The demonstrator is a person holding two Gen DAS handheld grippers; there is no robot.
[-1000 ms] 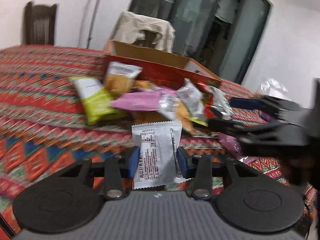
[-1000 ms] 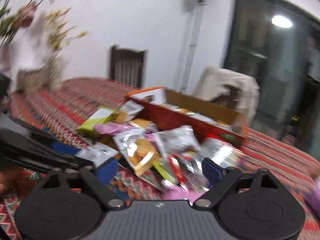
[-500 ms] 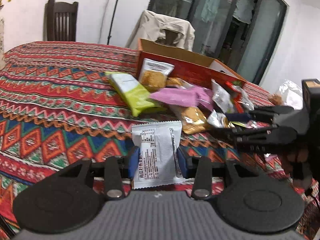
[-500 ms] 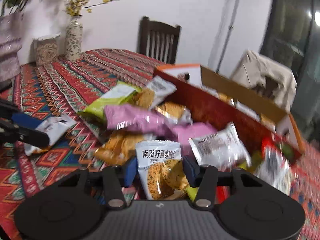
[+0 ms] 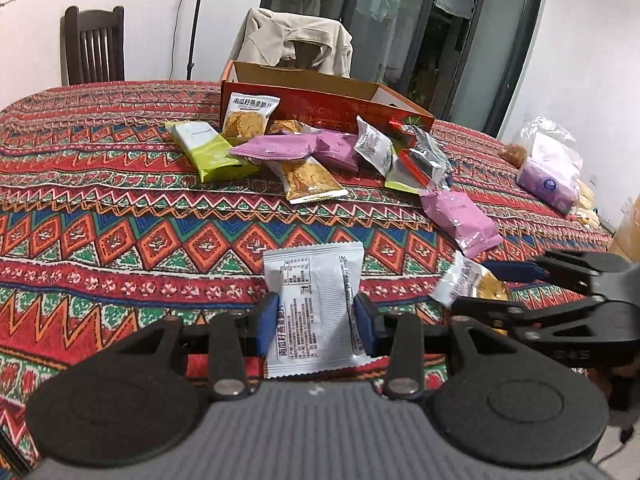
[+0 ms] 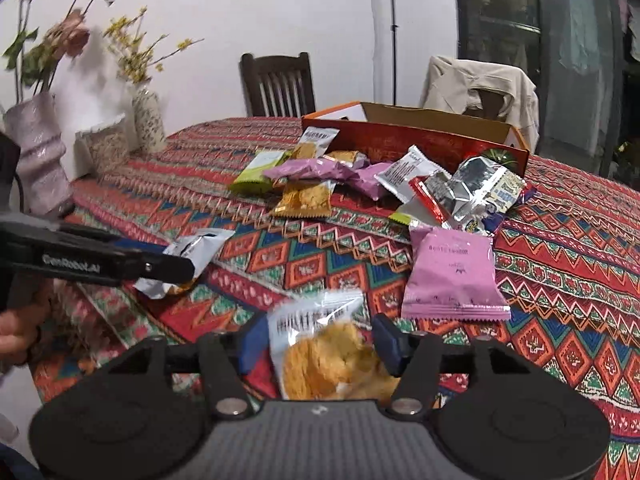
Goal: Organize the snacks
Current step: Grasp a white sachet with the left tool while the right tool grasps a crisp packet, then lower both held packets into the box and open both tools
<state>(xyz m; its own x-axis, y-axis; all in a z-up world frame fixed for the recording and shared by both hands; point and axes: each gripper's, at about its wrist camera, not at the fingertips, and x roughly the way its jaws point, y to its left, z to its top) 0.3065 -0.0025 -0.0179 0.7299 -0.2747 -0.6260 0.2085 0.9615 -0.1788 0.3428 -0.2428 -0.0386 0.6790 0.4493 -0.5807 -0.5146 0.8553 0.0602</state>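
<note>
The left tool [image 5: 316,322] clamps a light, crinkly white cracker packet [image 5: 314,304] by its sides above the surface [image 5: 120,216], while the right tool [image 6: 318,344], jaws just reopening, loosely brackets a fragile oat-crisp packet [image 6: 328,352], best pinched at the seam.

Each camera sits low behind its own gripper and looks forward and slightly downward across the patterned table [image 5: 120,184]. The left wrist view faces the snack pile [image 5: 320,152] and the cardboard box [image 5: 320,96], with a glass door behind. The right wrist view looks at the same pile [image 6: 380,184] and box [image 6: 420,140] from further right. Each view catches the other gripper at its edge: the right gripper [image 5: 516,284] and the left gripper [image 6: 176,256].
</note>
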